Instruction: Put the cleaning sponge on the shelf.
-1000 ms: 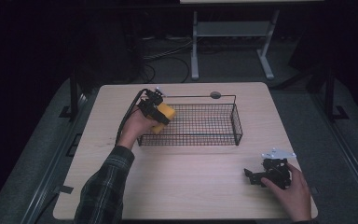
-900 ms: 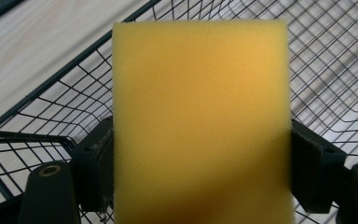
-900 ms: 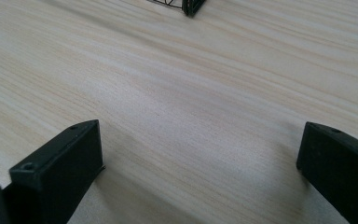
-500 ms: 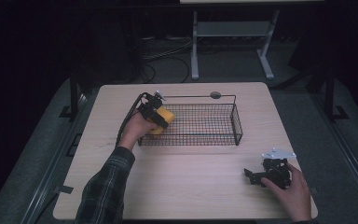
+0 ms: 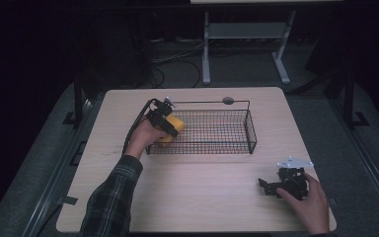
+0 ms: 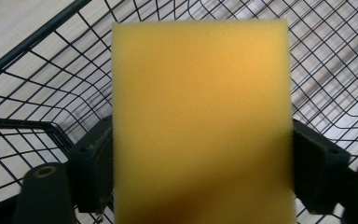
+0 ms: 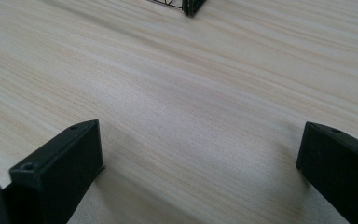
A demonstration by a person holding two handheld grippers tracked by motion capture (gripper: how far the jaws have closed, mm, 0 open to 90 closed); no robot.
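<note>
Plainly, no brand, label or writing can be read on anything here. The light wooden table [image 5: 197, 197] carries a black wire basket [image 5: 227, 131] toward its far side, its long axis running left to right across the table. At the basket's left end the left gripper [image 5: 170, 126] grasps a yellow sponge [image 5: 171, 129], holding it over the rim there; whether the sponge touches the wire cannot be told. In the left gripper view the sponge [image 6: 200, 121] is a rectangular block clamped between the two black jaws at its sides, its long axis running away from the camera toward the basket's mesh [image 6: 37, 88]. Well apart from the basket, near the table's near right corner, the right gripper [image 5: 271, 186] rests in a hand [image 5: 308, 202], its jaws spread wide over bare wood and holding nothing.
</note>
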